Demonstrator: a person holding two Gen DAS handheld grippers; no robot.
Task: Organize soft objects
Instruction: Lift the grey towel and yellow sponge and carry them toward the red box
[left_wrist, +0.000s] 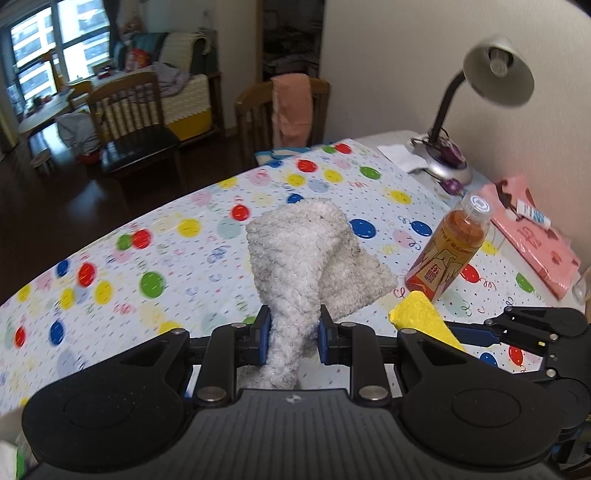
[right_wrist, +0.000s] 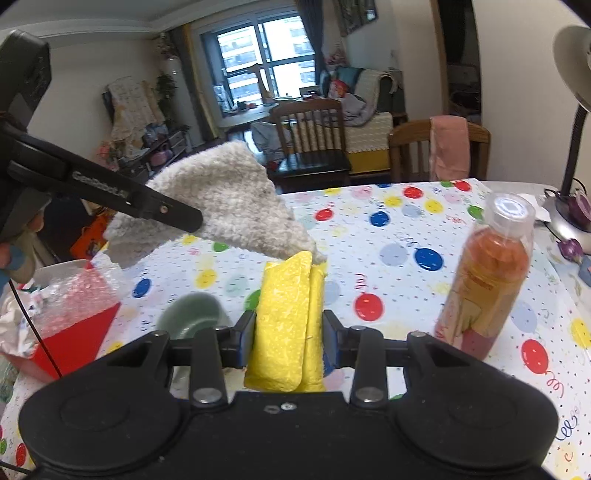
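My left gripper (left_wrist: 294, 334) is shut on a fluffy white-grey towel (left_wrist: 303, 251), holding one end up while the rest drapes down onto the balloon-print tablecloth (left_wrist: 184, 236). My right gripper (right_wrist: 289, 334) is shut on a folded yellow cloth (right_wrist: 286, 317), held just above the table. The yellow cloth's tip (left_wrist: 417, 310) shows at the right in the left wrist view, next to the towel. In the right wrist view the towel (right_wrist: 229, 206) hangs from the left gripper's finger (right_wrist: 147, 201), its lower corner touching the yellow cloth's far end.
A bottle of orange drink (right_wrist: 487, 273) stands right of the cloths. A desk lamp (left_wrist: 491, 74) and pink packet (left_wrist: 532, 229) sit at the far right. A green cup (right_wrist: 192, 317), red box with bubble wrap (right_wrist: 74, 314) lie left. Wooden chairs (right_wrist: 314, 140) stand beyond the table.
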